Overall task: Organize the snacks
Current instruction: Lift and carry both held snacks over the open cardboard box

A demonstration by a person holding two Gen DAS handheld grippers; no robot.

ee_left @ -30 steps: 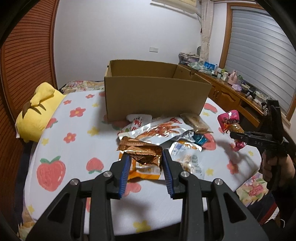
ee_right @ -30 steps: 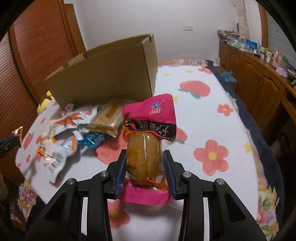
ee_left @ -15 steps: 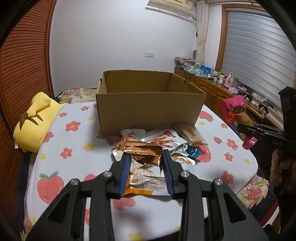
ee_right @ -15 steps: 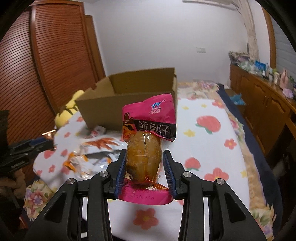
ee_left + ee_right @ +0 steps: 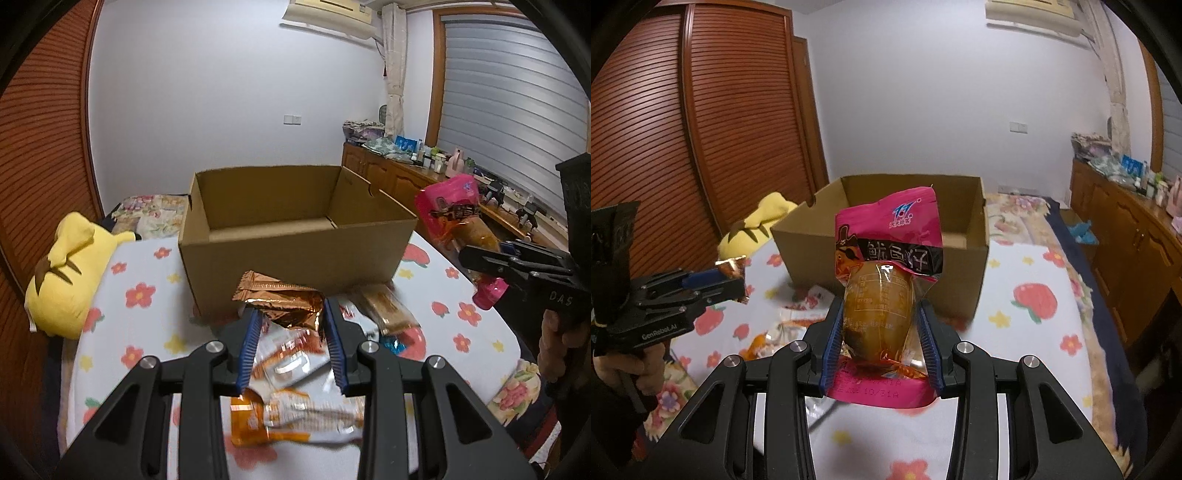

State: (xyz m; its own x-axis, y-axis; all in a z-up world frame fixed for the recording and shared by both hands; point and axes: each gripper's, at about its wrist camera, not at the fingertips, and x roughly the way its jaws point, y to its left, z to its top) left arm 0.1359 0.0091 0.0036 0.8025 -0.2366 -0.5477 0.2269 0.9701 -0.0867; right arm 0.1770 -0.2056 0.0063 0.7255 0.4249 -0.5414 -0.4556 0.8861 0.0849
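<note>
My left gripper [image 5: 290,320] is shut on a crumpled copper foil packet [image 5: 284,300], held above the snack pile [image 5: 295,369] on the bed. An open, empty cardboard box [image 5: 295,254] stands just behind the pile. My right gripper [image 5: 881,317] is shut on a pink packet with a brown snack inside [image 5: 882,299], lifted in front of the box [image 5: 809,254]. Each view shows the other hand: the right gripper [image 5: 476,254] with the pink packet [image 5: 450,210] beside the box's right end, and the left gripper [image 5: 735,284] with the foil packet [image 5: 731,266] at the left.
A flowered bed cover [image 5: 140,295] lies under everything. A yellow plush toy [image 5: 66,266] sits left of the box. A wooden cabinet [image 5: 1126,229] with clutter on top runs along the right wall. Slatted wooden wardrobe doors [image 5: 701,147] stand at the left.
Both grippers have risen with their packets, so the box's inside now shows. The right gripper has also swung round to face the box.
</note>
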